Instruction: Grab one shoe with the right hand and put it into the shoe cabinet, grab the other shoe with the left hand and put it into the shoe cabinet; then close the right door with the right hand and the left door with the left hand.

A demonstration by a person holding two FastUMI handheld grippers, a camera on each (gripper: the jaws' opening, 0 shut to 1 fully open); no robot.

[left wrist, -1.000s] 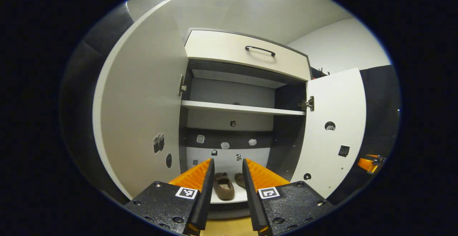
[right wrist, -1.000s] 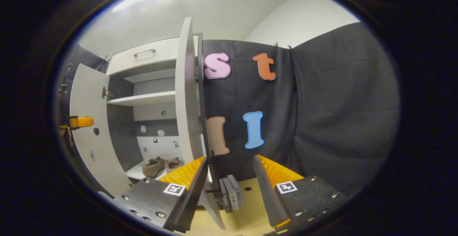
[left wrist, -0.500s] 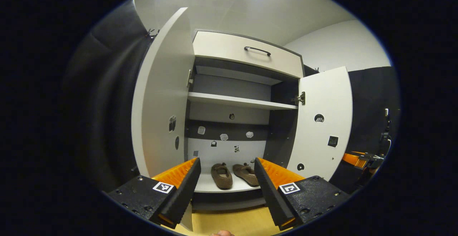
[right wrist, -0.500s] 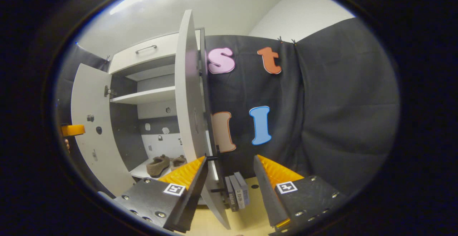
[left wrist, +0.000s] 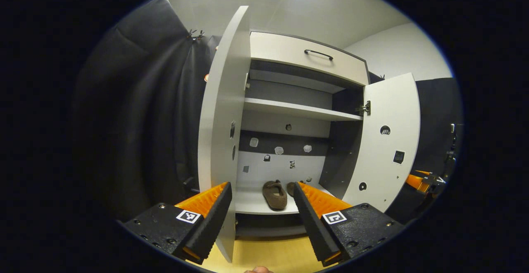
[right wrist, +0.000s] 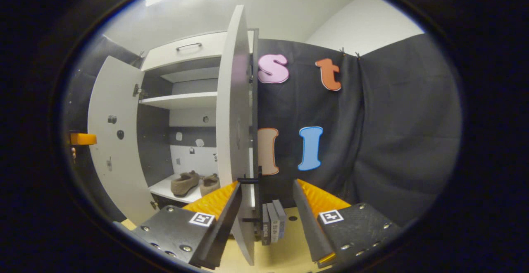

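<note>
Standing open at centre frame in the left gripper view, the cabinet [left wrist: 306, 53] holds both shoes [left wrist: 275, 193] side by side on its bottom shelf [left wrist: 256, 200]. The left gripper [left wrist: 261, 215], low in the frame, has its jaws spread and empty, with the left door [left wrist: 221, 132] edge-on just above its left finger. In the right gripper view the right gripper [right wrist: 264, 213] is likewise agape and empty, the right door [right wrist: 233, 140] edge-on between its fingers. Shoes [right wrist: 186, 183] sit lower left of centre.
</note>
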